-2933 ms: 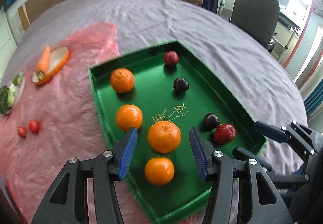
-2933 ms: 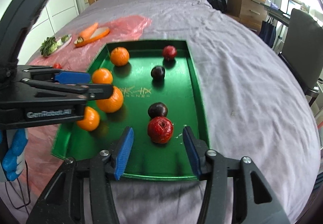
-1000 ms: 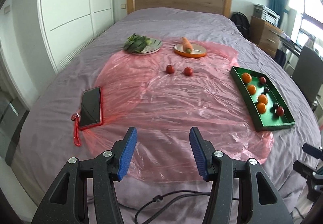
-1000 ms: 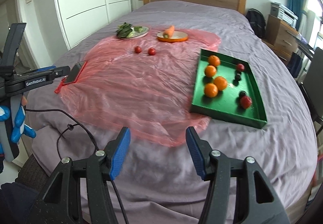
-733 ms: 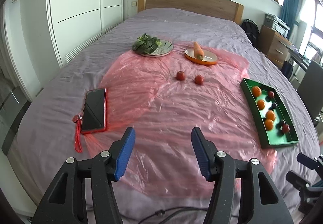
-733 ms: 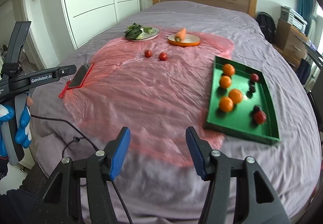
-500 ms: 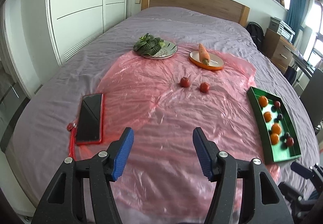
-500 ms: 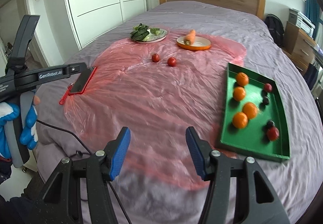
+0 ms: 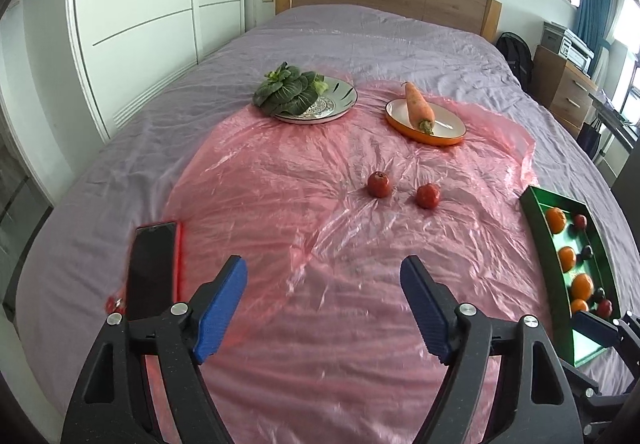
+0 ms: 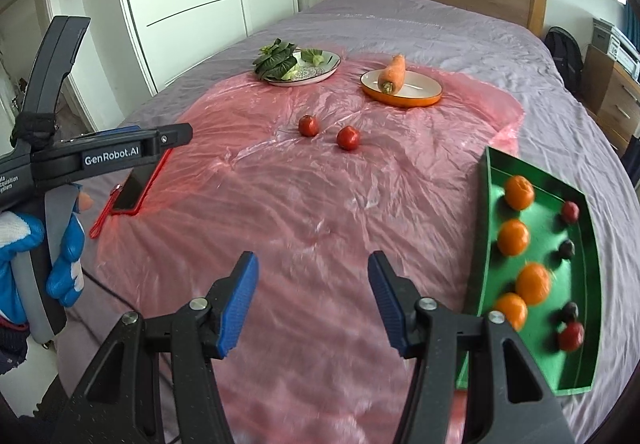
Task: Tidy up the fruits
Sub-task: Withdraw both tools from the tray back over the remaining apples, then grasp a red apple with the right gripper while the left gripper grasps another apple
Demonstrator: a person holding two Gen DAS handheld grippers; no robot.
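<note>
Two small red fruits lie loose on the pink plastic sheet [image 9: 304, 203]: one [image 9: 379, 183] on the left, one [image 9: 427, 195] on the right; the right wrist view shows them too [image 10: 308, 125] [image 10: 347, 137]. A green tray [image 10: 482, 228] at the right holds several oranges and dark and red fruits; it also shows in the left wrist view [image 9: 536, 240]. My left gripper [image 9: 324, 284] hovers over the sheet, its jaws opening with nothing between them. My right gripper [image 10: 312, 276] is open and empty, left of the tray.
At the far end a plate of leafy greens [image 9: 316, 99] and an orange dish with a carrot [image 9: 426, 119] rest on the bed. A phone in a red case [image 9: 154, 268] lies at the sheet's left edge. A gloved hand [image 10: 24, 244] holds the left gripper's handle.
Both grippers have moved forward over the sheet, so the red fruits and plates look nearer. The left gripper's jaws have spread wider. The tray has slid toward the right edge of both views.
</note>
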